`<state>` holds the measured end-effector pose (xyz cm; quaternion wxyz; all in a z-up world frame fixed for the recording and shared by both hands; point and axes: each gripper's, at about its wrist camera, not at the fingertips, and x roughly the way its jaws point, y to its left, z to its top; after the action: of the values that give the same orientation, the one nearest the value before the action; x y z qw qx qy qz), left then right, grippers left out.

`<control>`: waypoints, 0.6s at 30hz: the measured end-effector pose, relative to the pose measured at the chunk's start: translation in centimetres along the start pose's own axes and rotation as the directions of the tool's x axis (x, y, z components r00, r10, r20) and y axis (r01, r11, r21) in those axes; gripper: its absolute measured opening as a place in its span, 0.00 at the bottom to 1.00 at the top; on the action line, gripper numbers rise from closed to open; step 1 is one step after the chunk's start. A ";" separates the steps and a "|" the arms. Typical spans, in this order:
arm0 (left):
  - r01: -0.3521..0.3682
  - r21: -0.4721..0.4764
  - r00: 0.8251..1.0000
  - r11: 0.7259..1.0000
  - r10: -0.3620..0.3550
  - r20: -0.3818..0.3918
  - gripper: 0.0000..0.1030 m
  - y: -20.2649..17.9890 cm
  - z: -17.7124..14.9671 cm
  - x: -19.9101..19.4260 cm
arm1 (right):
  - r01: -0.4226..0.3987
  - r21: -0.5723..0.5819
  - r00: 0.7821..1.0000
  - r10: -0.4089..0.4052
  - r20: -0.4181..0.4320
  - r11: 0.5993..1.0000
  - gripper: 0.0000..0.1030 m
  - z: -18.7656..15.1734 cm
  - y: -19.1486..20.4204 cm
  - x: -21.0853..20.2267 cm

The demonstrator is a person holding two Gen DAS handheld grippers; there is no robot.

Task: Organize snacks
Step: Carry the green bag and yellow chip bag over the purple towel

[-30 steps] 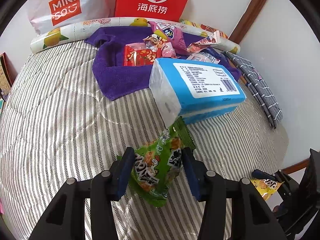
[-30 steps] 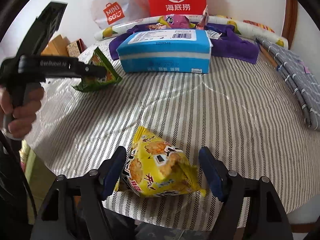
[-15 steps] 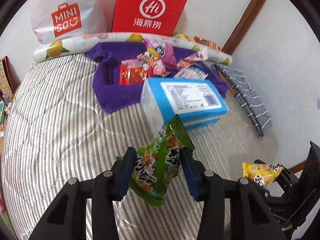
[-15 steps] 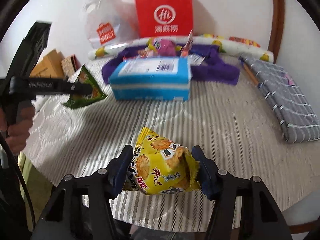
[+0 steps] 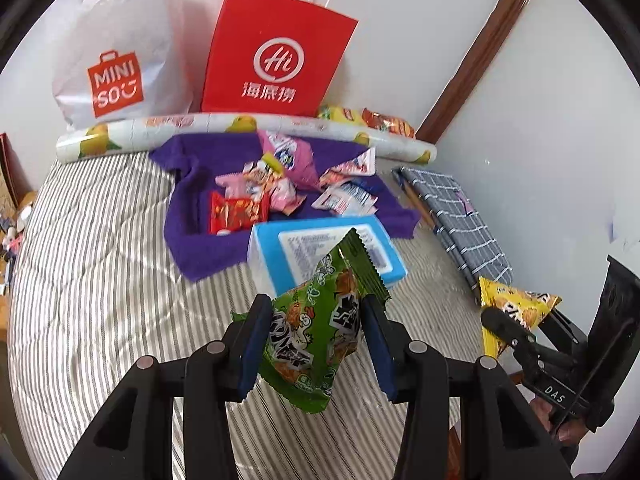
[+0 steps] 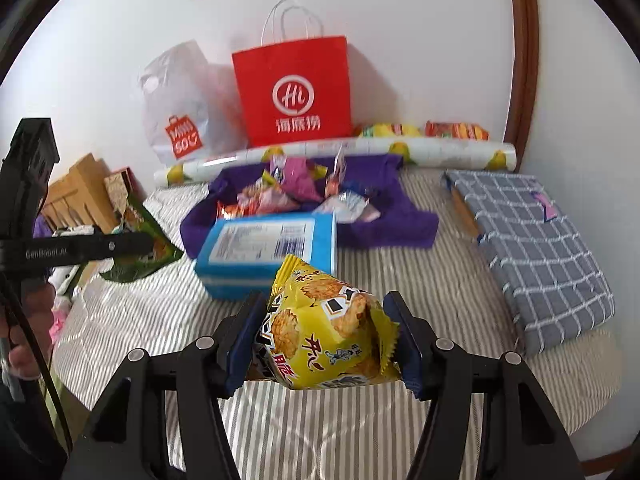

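My left gripper (image 5: pixel 316 340) is shut on a green snack packet (image 5: pixel 316 332) and holds it in the air above the striped table. It also shows at the left of the right wrist view (image 6: pixel 140 248). My right gripper (image 6: pixel 326 340) is shut on a yellow snack packet (image 6: pixel 324 340), also lifted; that packet shows at the right of the left wrist view (image 5: pixel 512 312). A pile of small snack packets (image 5: pixel 272 188) lies on a purple towel (image 5: pixel 188 208) beyond a blue tissue pack (image 5: pixel 320 248).
A red paper bag (image 5: pixel 276 56) and a white Miniso bag (image 5: pixel 116 60) stand against the wall behind a fruit-print roll (image 5: pixel 168 128). A grey checked cloth (image 6: pixel 532 248) lies at the right. Wooden boxes (image 6: pixel 80 192) stand left of the table.
Both grippers have risen and pulled back from the table. The right gripper closed on the yellow packet and lifted it; the left kept hold of the green packet.
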<state>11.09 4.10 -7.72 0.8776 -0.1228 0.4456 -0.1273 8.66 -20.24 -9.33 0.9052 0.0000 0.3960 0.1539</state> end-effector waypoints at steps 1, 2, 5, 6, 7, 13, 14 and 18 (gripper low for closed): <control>0.000 0.002 1.000 1.000 0.000 0.004 0.43 -0.1 0.4 -0.1 | 0.003 -0.001 1.000 -0.003 0.007 1.000 0.58 0.5 0.0 0.0; 0.001 0.004 1.000 1.000 -0.001 0.007 0.43 -0.2 0.7 -0.1 | 0.004 -0.001 1.000 -0.004 0.011 1.000 0.58 0.9 0.0 -0.1; 0.008 0.008 1.000 1.000 -0.008 0.014 0.43 -0.5 1.5 -0.2 | 0.008 -0.002 1.000 -0.008 0.022 1.000 0.58 2.2 0.1 0.0; 0.010 0.010 1.000 1.000 -0.010 0.017 0.43 -0.6 1.8 -0.3 | 0.008 -0.003 1.000 -0.008 0.027 1.000 0.58 2.7 0.1 0.0; 0.010 0.011 1.000 1.000 -0.010 0.019 0.43 -0.6 2.2 -0.2 | 0.010 -0.003 1.000 -0.010 0.029 1.000 0.58 3.0 0.1 0.1; 0.011 0.007 1.000 1.000 -0.011 0.023 0.43 -0.7 3.6 0.1 | 0.027 0.008 0.999 -0.027 0.034 1.000 0.58 5.0 -0.2 0.9; 0.014 0.005 1.000 1.000 -0.014 0.024 0.43 -0.6 3.9 0.2 | 0.030 0.008 0.999 -0.030 0.036 1.000 0.58 5.2 -0.2 0.9; 0.013 0.001 1.000 1.000 -0.013 0.023 0.43 -0.5 4.8 0.5 | 0.040 0.010 0.998 -0.040 0.043 0.999 0.58 6.4 -0.3 1.6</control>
<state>15.19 3.97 -5.20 0.8819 -0.1267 0.4346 -0.1317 14.38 -19.33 -6.10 0.9165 -0.0003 0.3770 0.1340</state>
